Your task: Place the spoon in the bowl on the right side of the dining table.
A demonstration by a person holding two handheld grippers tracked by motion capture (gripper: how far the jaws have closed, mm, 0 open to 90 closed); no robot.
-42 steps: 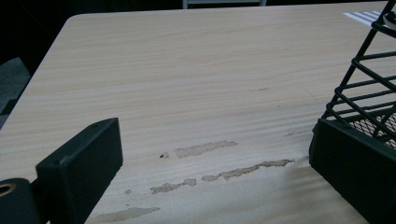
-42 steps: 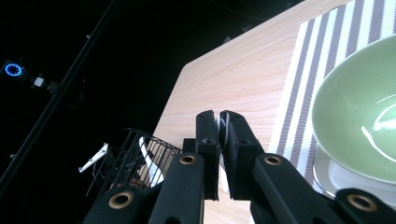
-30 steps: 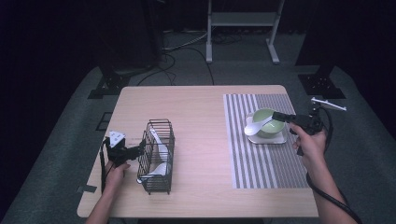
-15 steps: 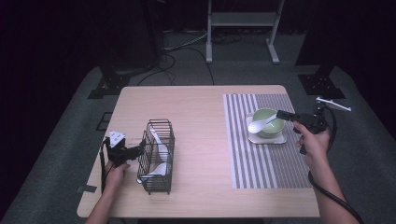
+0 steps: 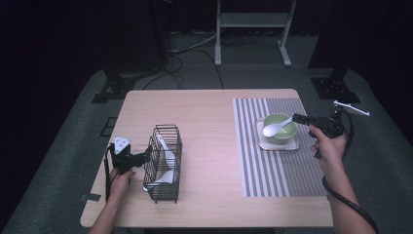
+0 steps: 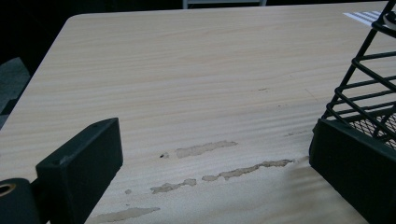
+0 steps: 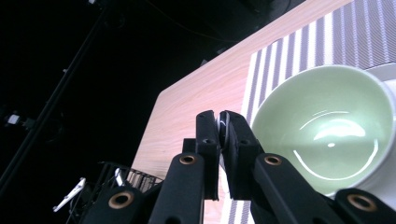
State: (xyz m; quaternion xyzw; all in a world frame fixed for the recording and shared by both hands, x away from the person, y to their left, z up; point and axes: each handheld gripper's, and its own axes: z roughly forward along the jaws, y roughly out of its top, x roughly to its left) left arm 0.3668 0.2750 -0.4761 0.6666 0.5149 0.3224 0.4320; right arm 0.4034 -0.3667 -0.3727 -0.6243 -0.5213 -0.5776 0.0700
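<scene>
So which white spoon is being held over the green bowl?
The white spoon pinched by its handle in the right gripper, its scoop over the green bowl. The other spoons sit in the black wire basket.

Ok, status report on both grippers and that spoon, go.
Right gripper shut on white spoon, scoop over green bowl. Left gripper open, beside wire basket. Nothing in the way.

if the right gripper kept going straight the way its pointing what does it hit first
Most likely the green bowl. The right gripper is shut on a white spoon and points left across the striped mat, with the spoon's scoop already over the bowl. How high it is above the rim is hard to judge.
</scene>
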